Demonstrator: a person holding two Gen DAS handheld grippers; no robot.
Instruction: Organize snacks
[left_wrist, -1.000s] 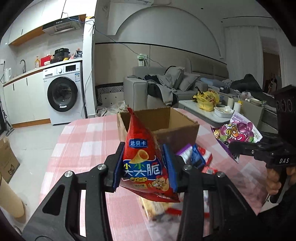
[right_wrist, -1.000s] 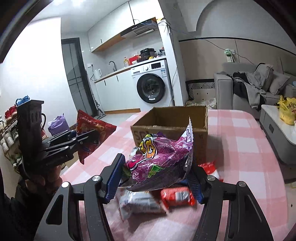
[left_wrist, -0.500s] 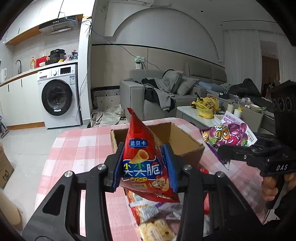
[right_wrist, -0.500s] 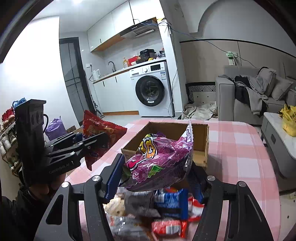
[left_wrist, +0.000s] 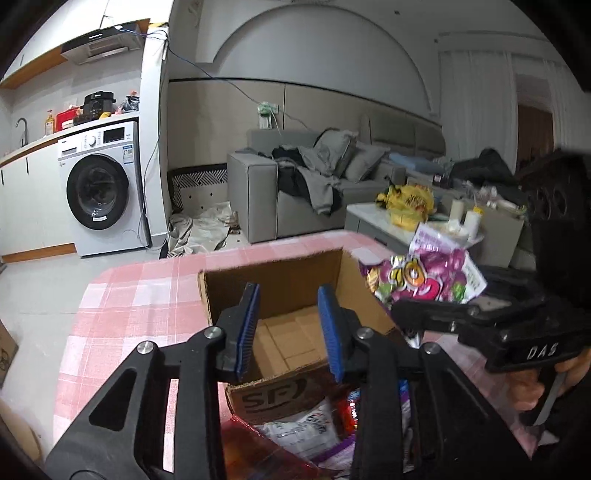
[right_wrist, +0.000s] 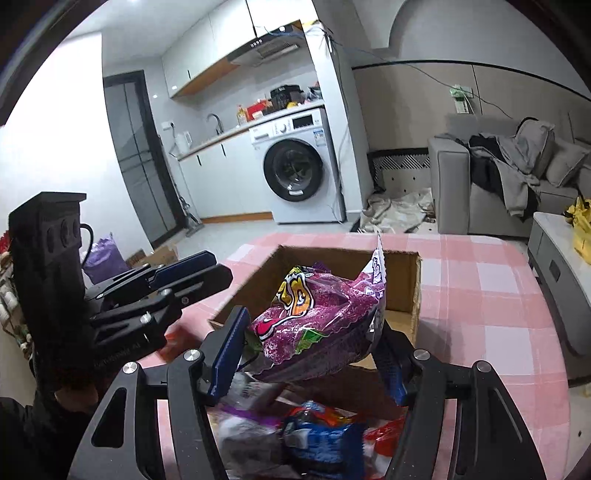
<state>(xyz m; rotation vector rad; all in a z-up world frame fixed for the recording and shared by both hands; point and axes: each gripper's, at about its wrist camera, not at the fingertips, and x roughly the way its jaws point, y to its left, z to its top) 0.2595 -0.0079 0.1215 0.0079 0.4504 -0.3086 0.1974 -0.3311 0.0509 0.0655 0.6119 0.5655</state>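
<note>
An open cardboard box stands on the pink checked table. My left gripper hovers over the box's near wall, jaws a narrow gap apart with nothing between them. A red blur, the red crisp bag, lies under it; in the right wrist view the red bag shows below the left gripper, left of the box. My right gripper is shut on a purple snack bag, held above the box's near edge. The purple bag appears right of the box.
Several loose snack packs lie on the table in front of the box, among them a blue pack and a white pack. A hand grips the right tool. Beyond the table are a washing machine and a grey sofa.
Both grippers have moved forward to the box. The red crisp bag, held between the left pads before, is out of them and now lies below. The purple bag stays gripped.
</note>
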